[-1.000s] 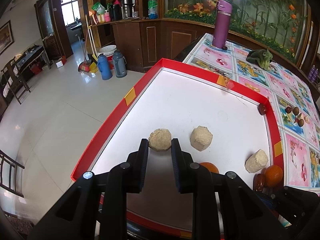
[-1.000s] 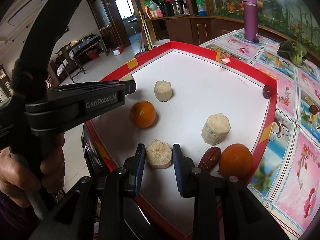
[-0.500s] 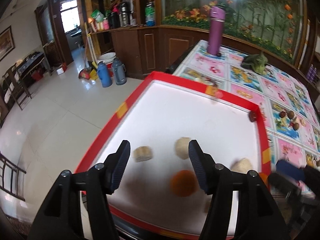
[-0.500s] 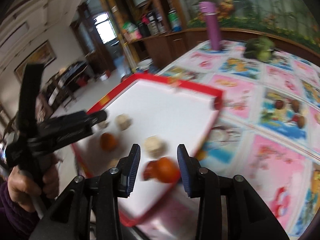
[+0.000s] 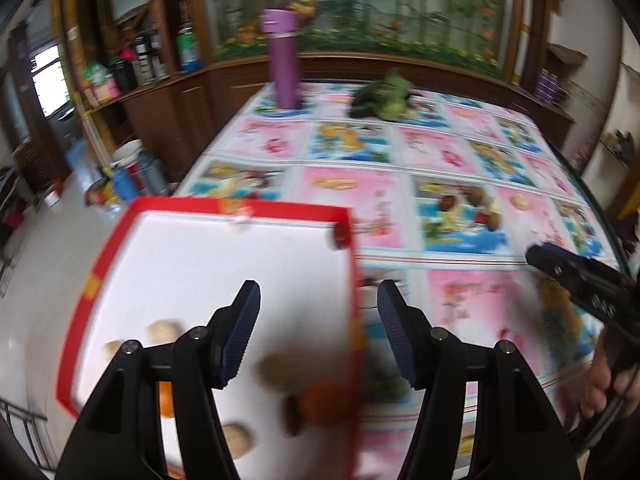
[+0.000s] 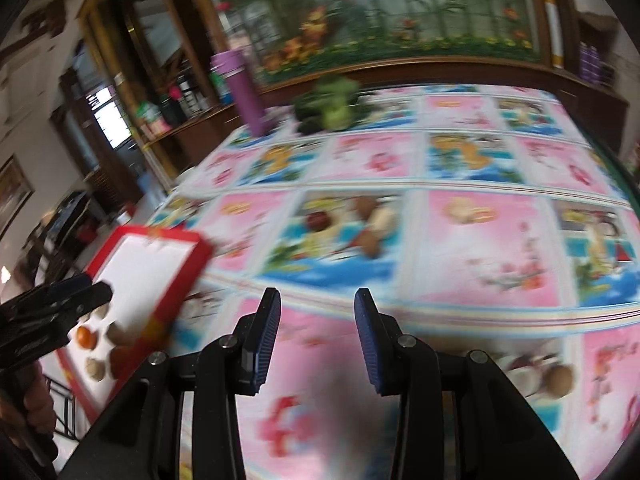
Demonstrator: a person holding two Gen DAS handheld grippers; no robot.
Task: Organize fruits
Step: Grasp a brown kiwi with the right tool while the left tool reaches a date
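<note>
Left tongs point(image 5: 318, 336) gape wide, nothing between the ribbed pads, poised over the right rim of the red-edged white tray point(image 5: 352, 280); blurred beige lumps point(image 5: 162, 330), an orange fruit point(image 5: 326, 402) and a dark date-like piece point(image 5: 292, 416) lie on the tray below and left of them. Right tongs point(image 6: 316, 334) also spread and empty, above the cartoon-printed bench point(image 6: 480, 248), tray well off to their left. No writing legible: motion blur throughout; a purple flask point(image 5: 282, 64) stands far ahead.
</note>
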